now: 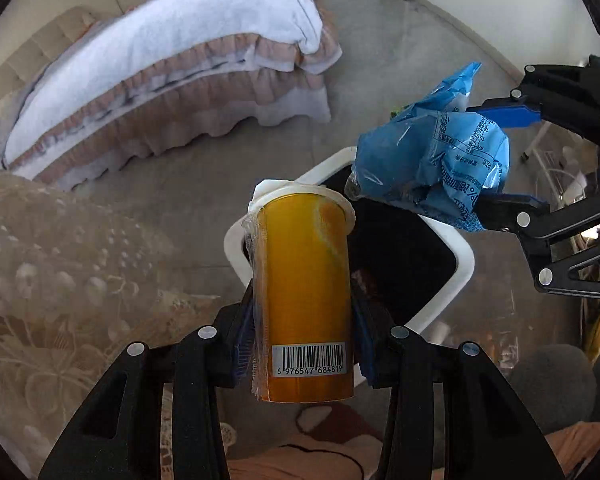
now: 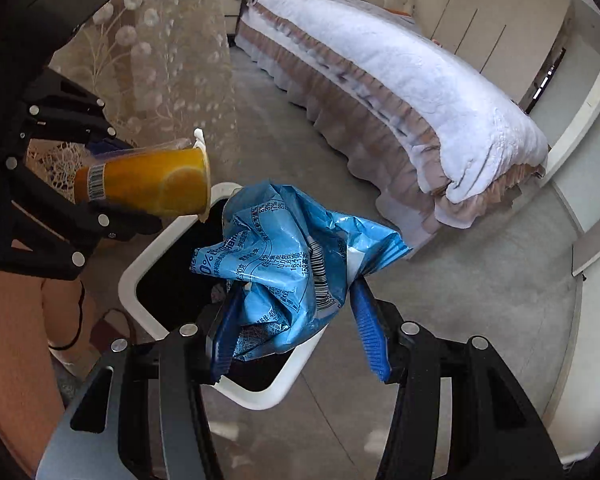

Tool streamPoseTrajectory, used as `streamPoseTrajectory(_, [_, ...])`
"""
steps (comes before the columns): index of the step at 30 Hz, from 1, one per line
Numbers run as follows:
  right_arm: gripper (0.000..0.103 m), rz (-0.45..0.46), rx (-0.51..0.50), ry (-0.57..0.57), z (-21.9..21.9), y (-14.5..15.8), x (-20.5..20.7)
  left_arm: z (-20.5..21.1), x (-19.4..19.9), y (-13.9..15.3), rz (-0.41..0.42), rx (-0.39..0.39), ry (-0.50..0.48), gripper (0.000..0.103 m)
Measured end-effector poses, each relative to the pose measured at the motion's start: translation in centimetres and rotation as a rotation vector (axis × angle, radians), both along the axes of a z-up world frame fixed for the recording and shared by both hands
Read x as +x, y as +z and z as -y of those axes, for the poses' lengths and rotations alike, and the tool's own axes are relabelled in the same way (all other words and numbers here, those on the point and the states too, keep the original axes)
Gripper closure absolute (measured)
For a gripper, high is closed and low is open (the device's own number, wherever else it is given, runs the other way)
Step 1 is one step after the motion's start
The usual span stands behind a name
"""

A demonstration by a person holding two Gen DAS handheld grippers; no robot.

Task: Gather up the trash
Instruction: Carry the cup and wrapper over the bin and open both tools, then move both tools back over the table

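Left gripper [image 1: 304, 312] is clamped on a tall orange plastic drink cup [image 1: 302, 292] with white rim and barcode, gripped round the lower body so the mouth is aimed at the bin. Right gripper [image 2: 296, 320] is closed on a crumpled blue plastic snack wrapper [image 2: 288, 264], pinched near its base so it hangs clear. Both items are held just above a white-rimmed square trash bin with black liner [image 2: 260, 396] at frame centre, judged ready for dropping. Both grippers are pitched steeply downward, side by side; a ruffled bed [image 1: 160, 60] is seen upper left
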State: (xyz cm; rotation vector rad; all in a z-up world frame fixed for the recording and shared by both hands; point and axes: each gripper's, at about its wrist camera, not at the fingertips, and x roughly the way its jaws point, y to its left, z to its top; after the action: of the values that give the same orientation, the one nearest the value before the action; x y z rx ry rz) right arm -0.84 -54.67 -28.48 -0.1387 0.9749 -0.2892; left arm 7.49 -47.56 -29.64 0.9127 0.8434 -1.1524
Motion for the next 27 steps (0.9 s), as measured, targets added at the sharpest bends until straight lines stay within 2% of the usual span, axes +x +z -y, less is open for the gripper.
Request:
streamPoseTrajectory(4, [0.049,-0.094,-0.011,0.065,0.3,-2.4,0.8,1.7,0.1,-1.8,-0.020,0.045,-0.045,0.060])
streamPoseTrajectory(5, [0.046,-0.108,-0.012,0.078,0.3,-2.9,0.9,2.0,0.3,-2.2,-0.039,0.056,-0.055,0.055])
streamPoseTrajectory(6, [0.033,-0.125,-0.003,0.094,0.3,-3.5,0.9,2.2,0.3,-2.6,-0.061,0.068,-0.066,0.022])
streamPoseTrajectory(7, [0.021,-0.148,0.001,0.104,0.4,-3.8,1.0,2.3,0.2,-2.9,-0.068,0.073,-0.078,0.006])
streamPoseTrajectory(8, [0.004,-0.150,-0.018,0.107,0.4,-4.1,0.8,2.3,0.0,-3.1,-0.055,0.070,-0.100,0.005])
streamPoseTrajectory(11, [0.004,-0.188,-0.008,0.115,0.5,-4.6,0.5,2.2,-1.0,-4.0,-0.018,0.094,-0.149,0.005])
streamPoseTrajectory(16, [0.004,-0.192,-0.022,0.127,0.0,-4.5,0.1,1.4,-2.5,-3.2,0.007,0.081,-0.209,0.005])
streamPoseTrajectory(21, [0.004,-0.174,-0.055,0.141,-0.4,-3.8,0.0,1.5,-2.6,-2.3,0.038,0.062,-0.207,0.005])
streamPoseTrajectory(27, [0.004,-0.128,-0.077,0.138,-0.9,-1.6,-0.5,0.7,-2.6,-0.1,0.067,0.019,-0.187,0.005])
